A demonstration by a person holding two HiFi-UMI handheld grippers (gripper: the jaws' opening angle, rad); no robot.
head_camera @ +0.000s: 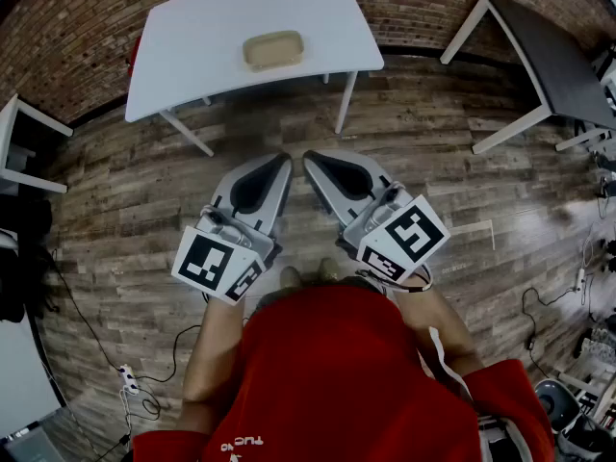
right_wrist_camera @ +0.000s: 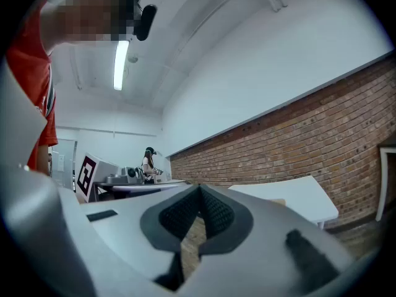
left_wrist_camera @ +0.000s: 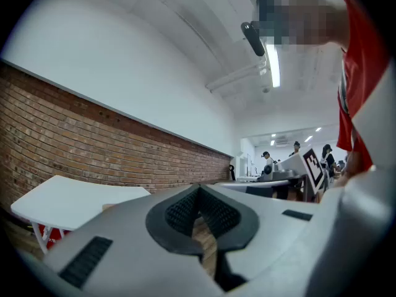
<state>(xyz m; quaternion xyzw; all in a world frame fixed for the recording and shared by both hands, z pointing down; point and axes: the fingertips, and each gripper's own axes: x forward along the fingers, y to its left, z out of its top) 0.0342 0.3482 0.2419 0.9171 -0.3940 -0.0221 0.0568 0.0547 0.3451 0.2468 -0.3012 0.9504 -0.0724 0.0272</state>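
The left gripper (head_camera: 281, 162) is held in front of the person's red shirt (head_camera: 337, 373), its jaws brought together with nothing between them. The right gripper (head_camera: 313, 159) is held just beside it, likewise closed and empty. A wooden floor (head_camera: 144, 200) is seen beneath both. Farther ahead, well apart from the grippers, a tan tray (head_camera: 273, 50) is set on a white table (head_camera: 192, 46), backed by a brick wall (head_camera: 58, 37).

Lab-like workroom: brick wall (head_camera: 87, 37), plank floor (head_camera: 125, 229), white table (head_camera: 192, 37), floor cables (head_camera: 96, 345).
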